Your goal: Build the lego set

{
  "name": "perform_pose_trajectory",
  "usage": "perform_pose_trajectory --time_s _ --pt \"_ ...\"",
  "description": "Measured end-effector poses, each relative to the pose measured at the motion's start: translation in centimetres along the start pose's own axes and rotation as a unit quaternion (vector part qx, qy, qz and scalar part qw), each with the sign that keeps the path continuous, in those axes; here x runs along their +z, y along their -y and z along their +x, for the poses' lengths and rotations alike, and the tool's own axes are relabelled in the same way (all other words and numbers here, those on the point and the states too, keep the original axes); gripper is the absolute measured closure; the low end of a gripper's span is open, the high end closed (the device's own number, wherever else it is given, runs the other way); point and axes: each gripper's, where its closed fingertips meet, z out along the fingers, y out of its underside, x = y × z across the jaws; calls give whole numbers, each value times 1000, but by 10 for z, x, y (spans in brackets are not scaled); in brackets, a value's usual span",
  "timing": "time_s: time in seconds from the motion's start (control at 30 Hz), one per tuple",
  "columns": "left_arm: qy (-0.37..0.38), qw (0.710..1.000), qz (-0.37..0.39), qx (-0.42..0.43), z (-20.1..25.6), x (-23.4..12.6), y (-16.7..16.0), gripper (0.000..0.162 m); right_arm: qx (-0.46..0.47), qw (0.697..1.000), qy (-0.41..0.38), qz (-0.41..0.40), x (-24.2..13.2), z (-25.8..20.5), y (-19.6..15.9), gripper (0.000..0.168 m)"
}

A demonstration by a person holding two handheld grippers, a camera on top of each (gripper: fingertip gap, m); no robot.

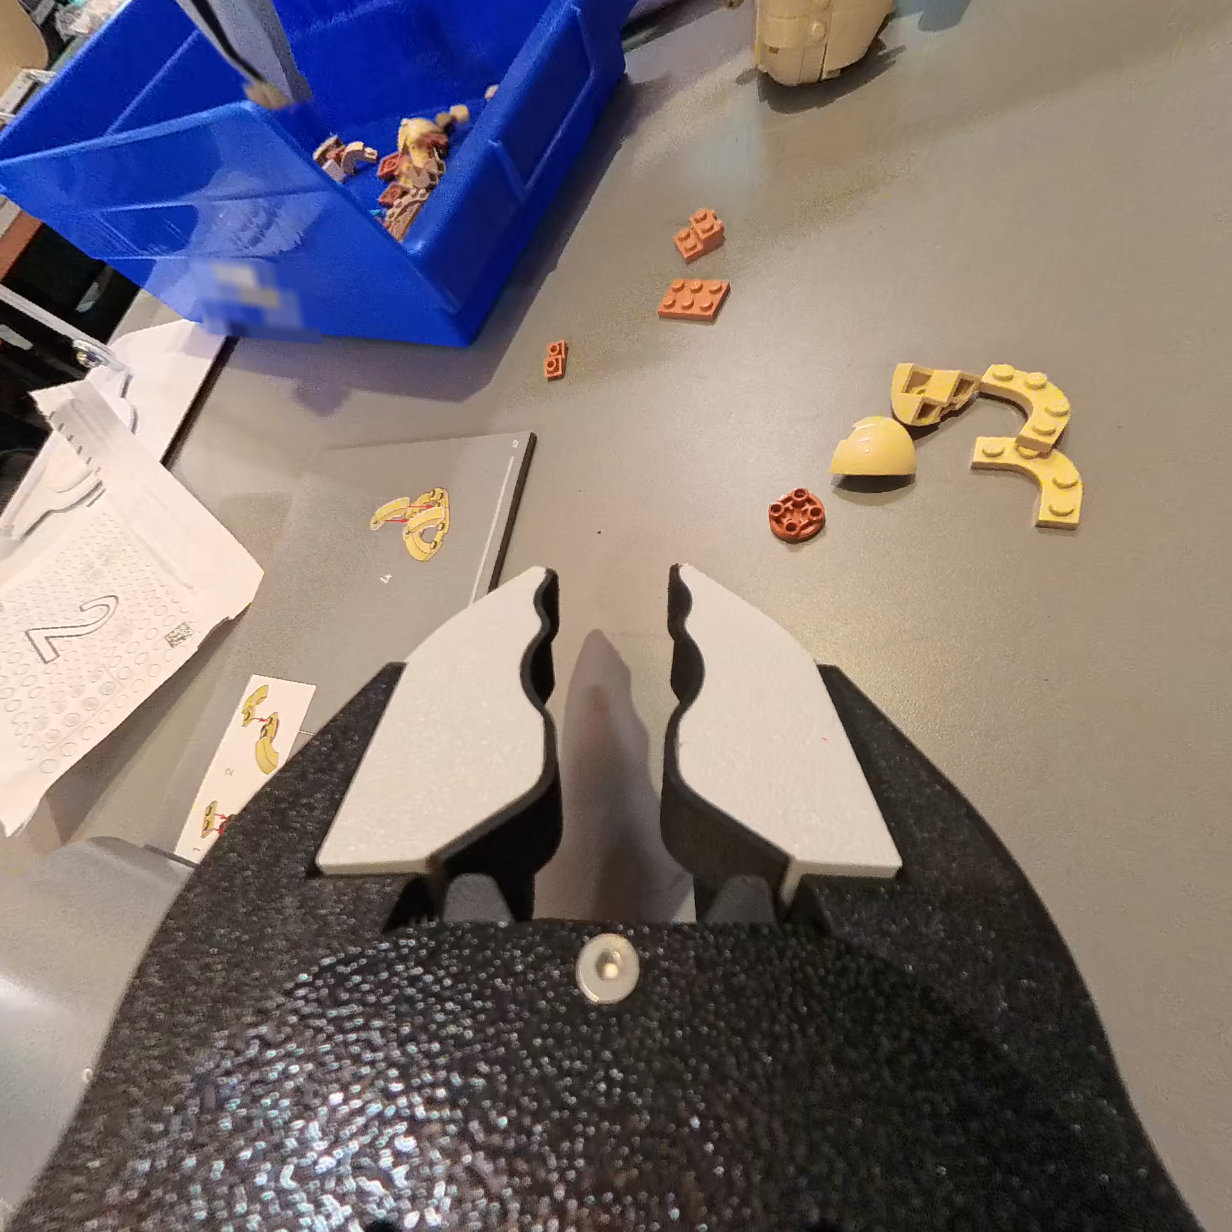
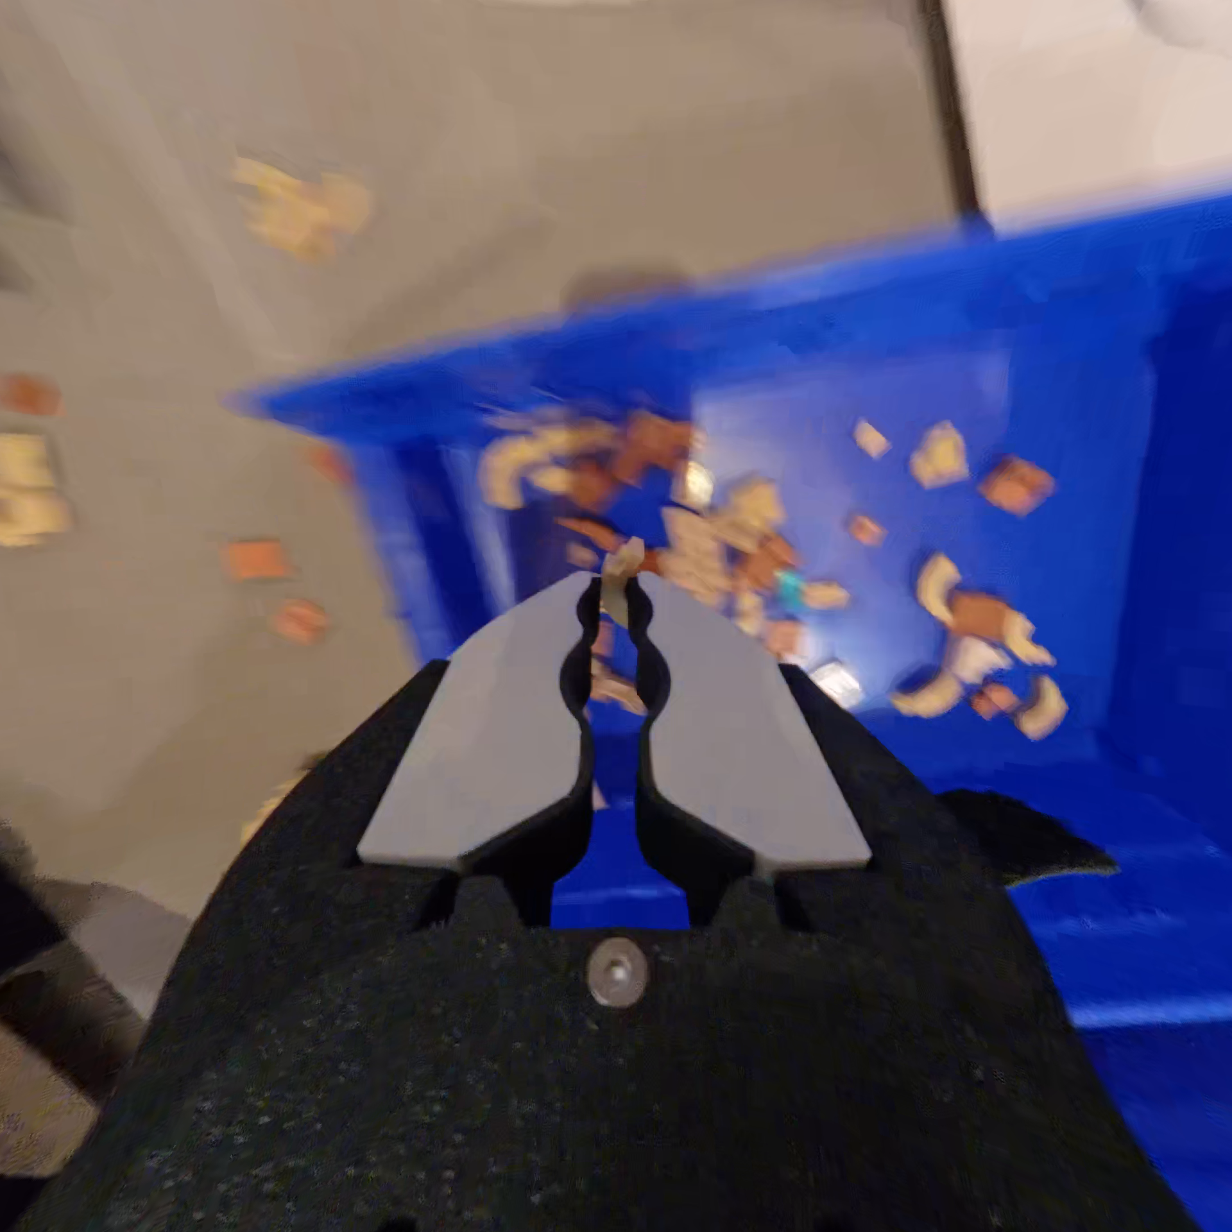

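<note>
My left gripper (image 1: 613, 573) is open and empty above the grey table. Ahead to the right lie tan curved plates (image 1: 1030, 440), a tan dome piece (image 1: 873, 457), a tan hollow wedge piece (image 1: 930, 393) and a round brown plate (image 1: 797, 515). Farther off lie brown plates (image 1: 693, 299), (image 1: 699, 233), (image 1: 555, 360). My right gripper (image 2: 617, 579) is shut on a small tan lego piece (image 2: 620, 577) above the blue bin (image 2: 1000, 320), which holds several loose tan and brown pieces (image 2: 720, 533). The right wrist view is blurred. In the left wrist view the right gripper (image 1: 267, 80) shows over the bin (image 1: 507, 220).
An open instruction booklet (image 1: 413, 513) lies ahead left of my left gripper. A torn white paper bag (image 1: 100, 613) lies at the left edge. A built tan model (image 1: 813, 40) stands at the far side of the table. The left gripper's tips are roughly 25 centimeters from the right gripper's. From my left tips it is roughly 4 centimeters to the round brown plate (image 1: 797, 515); from my right, 25 centimeters.
</note>
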Motion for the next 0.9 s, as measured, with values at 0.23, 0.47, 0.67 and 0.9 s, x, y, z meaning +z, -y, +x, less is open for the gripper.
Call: perform_pose_trajectory --time_s 0.23,0.47,0.67,0.9 --pt "6 1000 2 -10 -3 -1 0 132 -197 973 109 56 4 -203 32 161" --pt "14 1000 1 -8 -4 -1 0 132 -220 964 135 -63 94 -244 0 161" --pt "12 1000 -2 -6 -3 0 -1 132 -211 971 111 -28 65 -224 8 141" --pt "8 1000 -2 -12 -3 0 -1 132 -155 986 -52 37 -32 -60 20 145"
